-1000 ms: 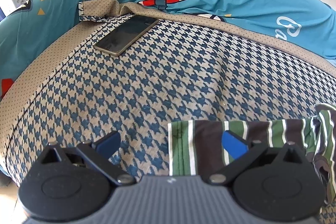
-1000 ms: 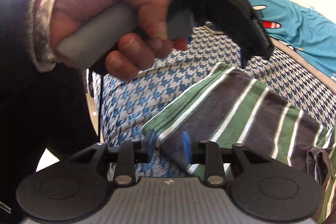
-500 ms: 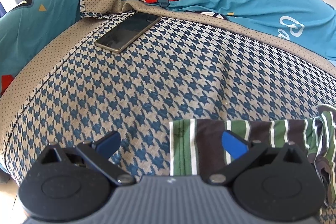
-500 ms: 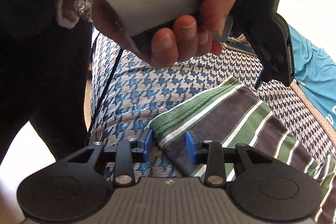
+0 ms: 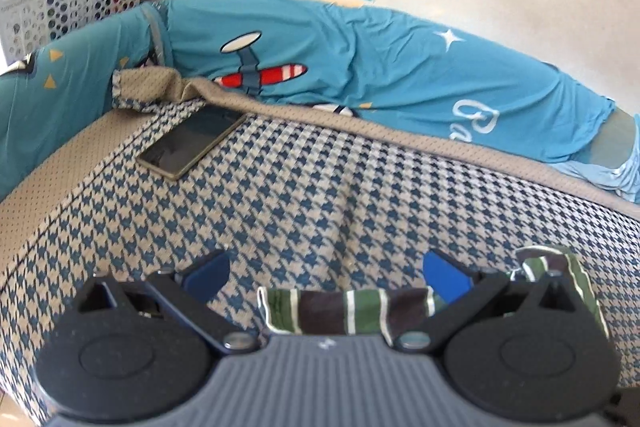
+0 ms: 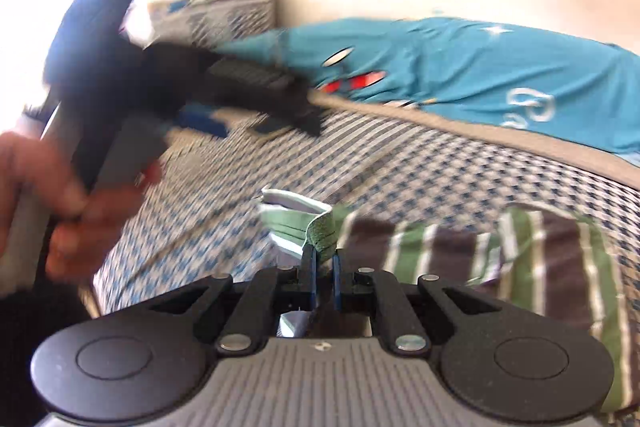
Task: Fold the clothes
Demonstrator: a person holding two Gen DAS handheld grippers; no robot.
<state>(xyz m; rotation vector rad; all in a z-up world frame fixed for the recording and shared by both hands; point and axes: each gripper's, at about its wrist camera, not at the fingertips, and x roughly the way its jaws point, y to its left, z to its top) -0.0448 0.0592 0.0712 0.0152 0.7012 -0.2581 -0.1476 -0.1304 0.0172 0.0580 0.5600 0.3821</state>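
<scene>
A green, brown and white striped garment [image 6: 520, 259] lies on the houndstooth bed cover [image 5: 300, 195]. My right gripper [image 6: 324, 267] is shut on the garment's green corner [image 6: 320, 231], lifted off the bed. My left gripper [image 5: 326, 275] is open and empty, its blue fingertips [image 5: 444, 275] spread above the garment's folded edge [image 5: 340, 311]. The left gripper also shows blurred in the right wrist view [image 6: 208, 95], held by a hand.
A dark phone [image 5: 192, 139] lies at the far left of the bed. A teal aeroplane-print sheet [image 5: 340, 55] is bunched along the wall. A white laundry basket [image 5: 68, 3] stands at the back left. The bed edge drops off on the left.
My right gripper closed on the garment's corner and lifted it. My left gripper rose and tilted up, so the garment sits lower in its view.
</scene>
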